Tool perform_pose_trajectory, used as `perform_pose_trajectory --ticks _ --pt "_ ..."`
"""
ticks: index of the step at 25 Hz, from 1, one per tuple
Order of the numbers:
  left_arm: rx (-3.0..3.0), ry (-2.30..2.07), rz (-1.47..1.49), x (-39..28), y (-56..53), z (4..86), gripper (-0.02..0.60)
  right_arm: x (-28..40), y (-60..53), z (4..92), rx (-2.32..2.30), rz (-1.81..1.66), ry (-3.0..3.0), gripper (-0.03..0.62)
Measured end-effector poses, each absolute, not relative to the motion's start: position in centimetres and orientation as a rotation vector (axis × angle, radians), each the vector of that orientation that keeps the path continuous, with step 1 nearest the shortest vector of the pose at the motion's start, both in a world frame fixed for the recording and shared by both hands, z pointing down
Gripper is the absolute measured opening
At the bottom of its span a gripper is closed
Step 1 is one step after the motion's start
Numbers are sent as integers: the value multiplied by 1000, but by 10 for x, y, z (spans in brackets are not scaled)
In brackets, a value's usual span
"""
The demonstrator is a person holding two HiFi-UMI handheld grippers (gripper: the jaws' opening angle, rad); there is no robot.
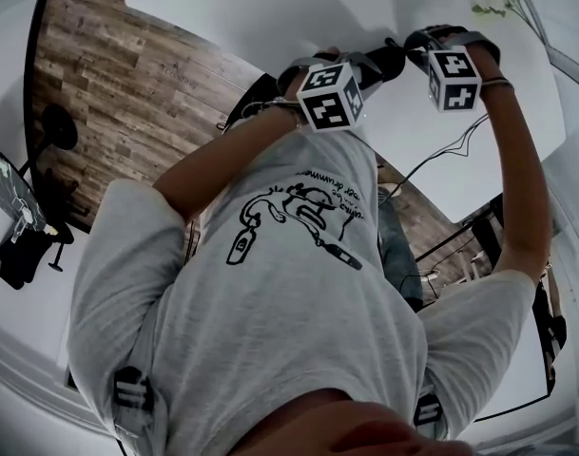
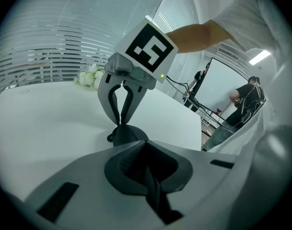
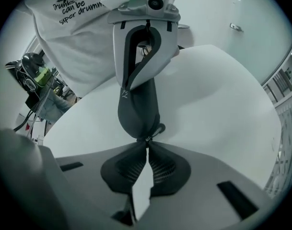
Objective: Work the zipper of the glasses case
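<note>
Above the white table (image 3: 222, 90) a dark grey glasses case (image 3: 138, 107) is held between both grippers. My left gripper (image 2: 144, 143) is shut on one end of the case (image 2: 126, 134). My right gripper (image 3: 146, 143) points steeply down, its fingertips pinched together on the zipper pull (image 3: 146, 138) at the other end. From the right gripper view the left gripper (image 3: 129, 87) clamps the far end. In the head view both marker cubes, left (image 1: 328, 95) and right (image 1: 453, 77), sit close together over the table; the case itself is mostly hidden there.
White flowers (image 2: 90, 76) stand at the far edge of the table (image 1: 270, 8). Wooden floor (image 1: 118, 74) lies to the left. A black cable (image 1: 441, 155) hangs from the right gripper. Two people (image 2: 246, 99) stand in the background.
</note>
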State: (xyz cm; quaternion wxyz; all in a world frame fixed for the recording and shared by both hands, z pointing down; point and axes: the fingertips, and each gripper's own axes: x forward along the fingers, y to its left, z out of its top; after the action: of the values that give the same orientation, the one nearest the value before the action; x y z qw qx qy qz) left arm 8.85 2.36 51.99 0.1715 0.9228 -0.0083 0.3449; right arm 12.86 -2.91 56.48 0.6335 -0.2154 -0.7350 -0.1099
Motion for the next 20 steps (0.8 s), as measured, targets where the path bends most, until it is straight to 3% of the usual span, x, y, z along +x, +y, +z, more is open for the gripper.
perform_pose_trajectory --ticks 2,20 --pt "2614 -27 972 88 23 521 20 128 -31 566 -456 -248 -1679 3" --pt "2624 -50 971 87 18 521 20 135 -31 564 -189 -156 -1731 2"
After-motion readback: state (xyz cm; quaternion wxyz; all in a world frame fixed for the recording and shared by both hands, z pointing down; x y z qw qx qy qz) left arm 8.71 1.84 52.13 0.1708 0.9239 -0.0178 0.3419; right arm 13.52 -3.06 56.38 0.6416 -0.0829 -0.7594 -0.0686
